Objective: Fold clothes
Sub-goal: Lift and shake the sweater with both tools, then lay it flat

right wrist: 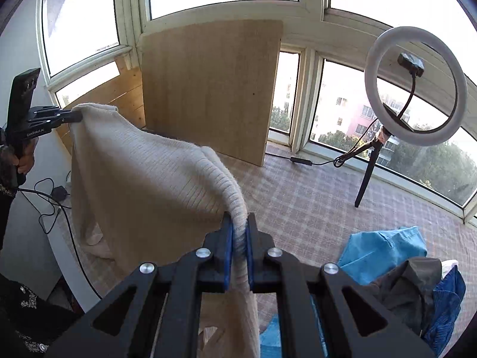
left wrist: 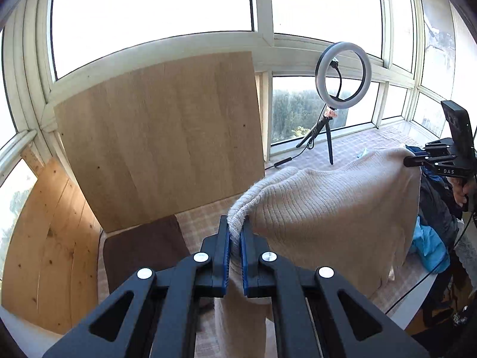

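Left gripper [left wrist: 235, 238] clamped tight on a ribbed edge of the cream knit sweater [left wrist: 328, 208], blue pads pressed into the fabric, only the knit between them. Right gripper [right wrist: 238, 232] same: jaws closed down on the opposite ribbed edge of the sweater [right wrist: 143, 173]. Sweater hangs stretched between the two claws, lifted off the checkered table cover [right wrist: 313, 197], lower part drooping down below each claw. Just right of the right claw, on the cover: pile of clothes [right wrist: 411, 283], blue and dark grey pieces bunched together. Across from each claw the other one shows side-on, held by a hand [right wrist: 25, 161] with a dark patterned sleeve. Ahead of the claws, further off: ring light [right wrist: 414, 86] on a small tripod, right of the leaning wooden board [left wrist: 161, 137]. Behind both, windows [left wrist: 149, 6] with trees and buildings outside.
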Demonstrator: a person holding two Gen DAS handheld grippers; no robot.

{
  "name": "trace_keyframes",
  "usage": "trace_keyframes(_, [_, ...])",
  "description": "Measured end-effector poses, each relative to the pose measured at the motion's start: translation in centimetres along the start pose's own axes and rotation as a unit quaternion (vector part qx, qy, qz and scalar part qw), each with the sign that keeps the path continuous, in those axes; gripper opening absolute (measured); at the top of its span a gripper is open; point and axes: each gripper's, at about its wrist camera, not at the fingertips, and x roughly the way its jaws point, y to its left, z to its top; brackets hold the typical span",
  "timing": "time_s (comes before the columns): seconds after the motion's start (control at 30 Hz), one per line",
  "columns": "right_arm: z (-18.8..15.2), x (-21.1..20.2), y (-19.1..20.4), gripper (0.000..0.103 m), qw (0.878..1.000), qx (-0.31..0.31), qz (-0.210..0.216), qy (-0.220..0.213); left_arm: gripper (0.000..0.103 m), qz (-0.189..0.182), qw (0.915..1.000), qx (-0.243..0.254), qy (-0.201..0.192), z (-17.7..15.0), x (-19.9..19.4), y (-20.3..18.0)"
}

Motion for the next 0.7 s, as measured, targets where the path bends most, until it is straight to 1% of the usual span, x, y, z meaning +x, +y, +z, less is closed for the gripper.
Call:
trace_keyframes(0.03, [0.9, -1.9, 0.1, 0.007, 1.000, -0.002, -0.012, -0.023, 0.005, 0.005, 0.9999, 0.005, -0.014, 1.1, -1.4, -0.1])
trace_keyframes(0.1, [2.7, -6.1, 0.6, 0.007, 0.997, -0.001, -0.022, -0.074, 0.005, 0.012, 0.9990, 0.010, -0.042, 2.9, -4.4, 0.0])
trace_keyframes(0.17, [4.3, -10.3, 1.3, 0.007, 0.992, -0.002, -0.033, -0.121, 0.005, 0.020, 0.9971, 0.021, -0.071, 4.5, -7.4, -0.2])
trace_keyframes(0.23, [5.5, -13.8, 2.7, 0.007, 0.986, -0.011, -0.049, -0.160, 0.005, 0.034, 0.9939, 0.035, -0.099, 5.6, -10.6, -0.7])
trace_keyframes(0.37, [6.8, -19.9, 5.5, 0.007, 0.973, -0.025, -0.075, -0.219, 0.005, 0.053, 0.9854, 0.050, -0.154, 6.8, -16.4, -1.7])
trace_keyframes(0.47, [6.9, -22.9, 7.3, 0.007, 0.963, -0.041, -0.088, -0.253, 0.006, 0.069, 0.9785, 0.055, -0.186, 7.7, -19.5, -1.6])
trace_keyframes(0.57, [7.1, -24.3, 8.2, 0.007, 0.956, -0.055, -0.097, -0.272, 0.006, 0.071, 0.9759, 0.051, -0.200, 8.8, -21.0, -0.9])
trace_keyframes(0.6, [7.2, -24.5, 8.2, 0.007, 0.955, -0.060, -0.101, -0.273, 0.006, 0.074, 0.9774, 0.051, -0.191, 8.8, -20.3, -0.7])
trace_keyframes(0.7, [7.7, -24.0, 7.6, 0.007, 0.956, -0.059, -0.102, -0.267, 0.006, 0.081, 0.9865, 0.049, -0.134, 7.7, -14.1, 0.3])
